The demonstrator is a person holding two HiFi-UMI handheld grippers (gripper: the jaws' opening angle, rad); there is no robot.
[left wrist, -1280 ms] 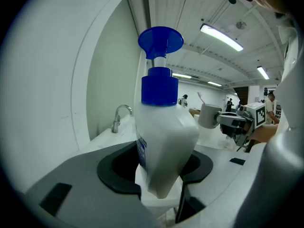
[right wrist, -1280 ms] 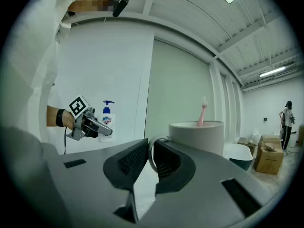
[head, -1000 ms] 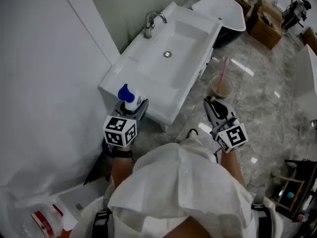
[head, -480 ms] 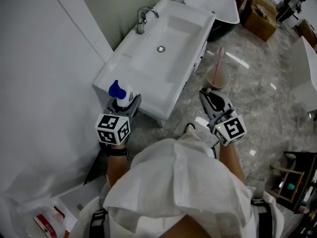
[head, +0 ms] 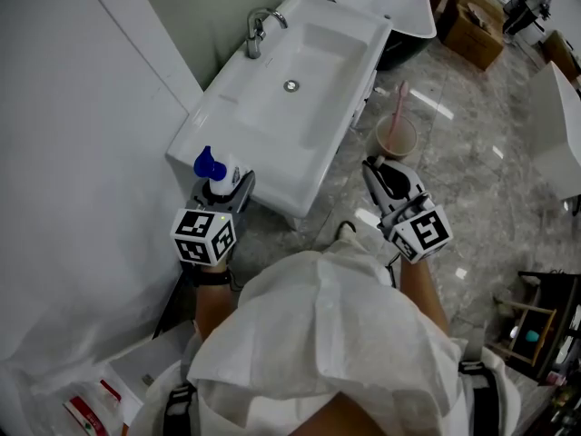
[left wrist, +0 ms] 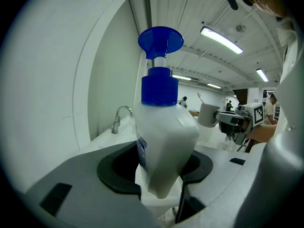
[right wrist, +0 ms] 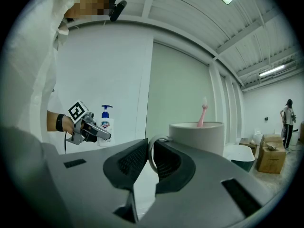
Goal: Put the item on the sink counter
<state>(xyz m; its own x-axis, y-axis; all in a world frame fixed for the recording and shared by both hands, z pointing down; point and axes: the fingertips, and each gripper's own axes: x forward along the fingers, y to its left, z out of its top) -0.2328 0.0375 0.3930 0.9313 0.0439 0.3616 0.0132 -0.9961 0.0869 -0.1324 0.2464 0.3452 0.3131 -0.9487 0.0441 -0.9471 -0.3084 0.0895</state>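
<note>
A white soap bottle [head: 216, 173] with a blue pump stands upright between the jaws of my left gripper [head: 227, 189], which is shut on its body. It hangs at the near left corner of the white sink counter [head: 204, 134]. In the left gripper view the bottle [left wrist: 164, 141] fills the middle. My right gripper [head: 386, 175] is shut on the handle [right wrist: 152, 156] of a beige cup [head: 397, 138], out over the floor to the right of the counter. A pink toothbrush [head: 399, 107] stands in the cup.
A chrome faucet [head: 257, 27] rises at the counter's back, with the basin drain [head: 290, 85] in the middle. A white wall [head: 73, 153] runs close on the left. A bathtub [head: 390, 3] and cardboard boxes [head: 481, 25] lie beyond, on the marble floor [head: 472, 180].
The head view has shifted slightly, so the sink sits higher and further left. Both grippers keep their holds and stay about where they were beside the counter.
</note>
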